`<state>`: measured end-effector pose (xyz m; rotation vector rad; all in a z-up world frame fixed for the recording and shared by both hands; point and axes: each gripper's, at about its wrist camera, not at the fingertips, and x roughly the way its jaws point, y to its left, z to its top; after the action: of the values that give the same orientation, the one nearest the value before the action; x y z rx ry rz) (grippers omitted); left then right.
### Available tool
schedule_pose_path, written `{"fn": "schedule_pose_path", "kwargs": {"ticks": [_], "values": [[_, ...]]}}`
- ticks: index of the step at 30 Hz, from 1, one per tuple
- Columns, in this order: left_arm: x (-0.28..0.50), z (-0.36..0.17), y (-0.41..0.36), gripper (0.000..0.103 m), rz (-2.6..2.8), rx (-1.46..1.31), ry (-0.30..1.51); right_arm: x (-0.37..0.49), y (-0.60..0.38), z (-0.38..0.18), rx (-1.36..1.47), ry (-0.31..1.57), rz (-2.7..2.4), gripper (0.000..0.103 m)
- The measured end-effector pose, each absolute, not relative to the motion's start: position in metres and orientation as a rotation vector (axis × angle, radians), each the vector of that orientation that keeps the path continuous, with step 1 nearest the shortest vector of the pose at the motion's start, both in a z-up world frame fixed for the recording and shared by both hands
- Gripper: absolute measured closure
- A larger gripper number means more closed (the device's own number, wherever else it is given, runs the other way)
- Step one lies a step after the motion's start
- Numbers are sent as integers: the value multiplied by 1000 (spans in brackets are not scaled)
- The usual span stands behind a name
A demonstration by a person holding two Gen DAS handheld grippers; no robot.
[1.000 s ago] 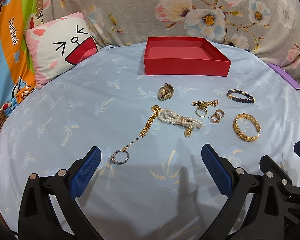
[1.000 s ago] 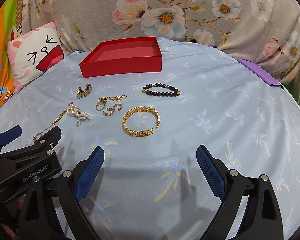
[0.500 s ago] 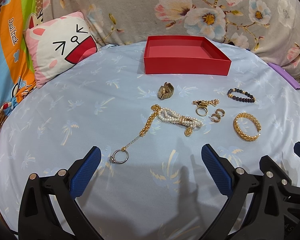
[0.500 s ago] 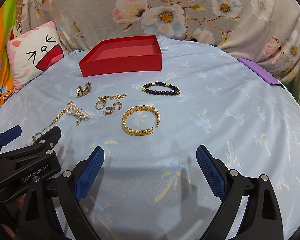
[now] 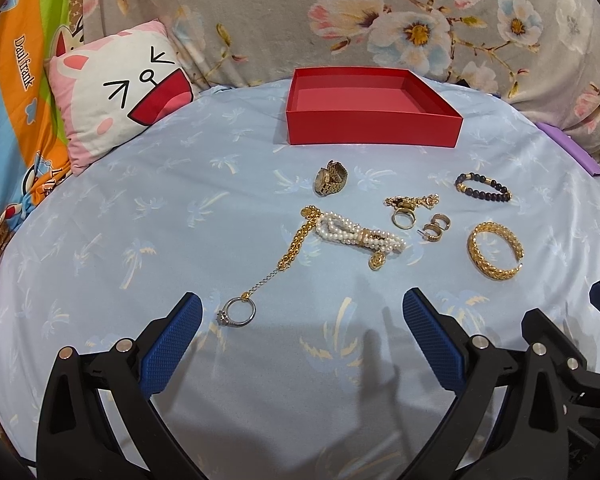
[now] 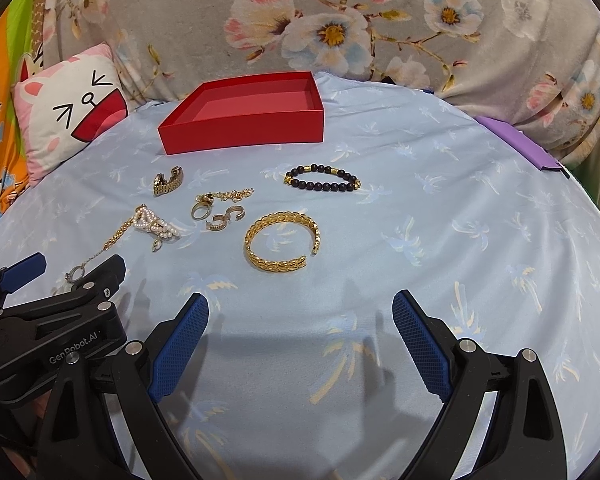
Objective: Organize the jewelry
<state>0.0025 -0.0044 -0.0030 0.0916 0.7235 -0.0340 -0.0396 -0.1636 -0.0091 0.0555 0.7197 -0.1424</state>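
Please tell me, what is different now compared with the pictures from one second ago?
Nothing has visibly changed. Both grippers, left and right, remain open and empty above the blue sheet; the jewelry lies where it was and the red box is still empty.

At the far side of the bed (image 5: 148,208), the open box (image 5: 374,130), nothing in it. To its left, against the back drape (image 5: 260,12), the cushion (image 5: 116,92). Nearer than the box, spread over the bed: the watch (image 5: 330,182) closest to it; right of that the ring with a chain (image 5: 406,212), then the pair of earrings (image 5: 434,228), just beside each other. Farther right, the beaded bracelet (image 5: 483,187), and nearer than it the cuff bangle (image 5: 494,250). Left of the earrings, the pearl strand (image 5: 358,234), lying across the chain necklace (image 5: 296,242). At the chain's near end, the ring (image 5: 238,312), just beside the left gripper's (image 5: 300,316) left finger. At the bed's far right edge, a flat case (image 6: 520,142).
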Motion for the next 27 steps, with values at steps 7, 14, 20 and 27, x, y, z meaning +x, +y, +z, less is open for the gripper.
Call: {"fn": "schedule_pose_path", "kwargs": {"ticks": [7, 14, 20, 27], "values": [[3, -6, -4, 5, -33, 85, 724, -45, -165, -6, 71, 703, -143, 12], [3, -7, -4, 5, -31, 83, 724, -45, -165, -6, 71, 704, -144, 12], [2, -8, -3, 5, -28, 73, 727, -44, -167, -4, 75, 707, -146, 12], [2, -7, 0, 5, -31, 73, 730, -43, -167, -4, 74, 713, -148, 12]]}}
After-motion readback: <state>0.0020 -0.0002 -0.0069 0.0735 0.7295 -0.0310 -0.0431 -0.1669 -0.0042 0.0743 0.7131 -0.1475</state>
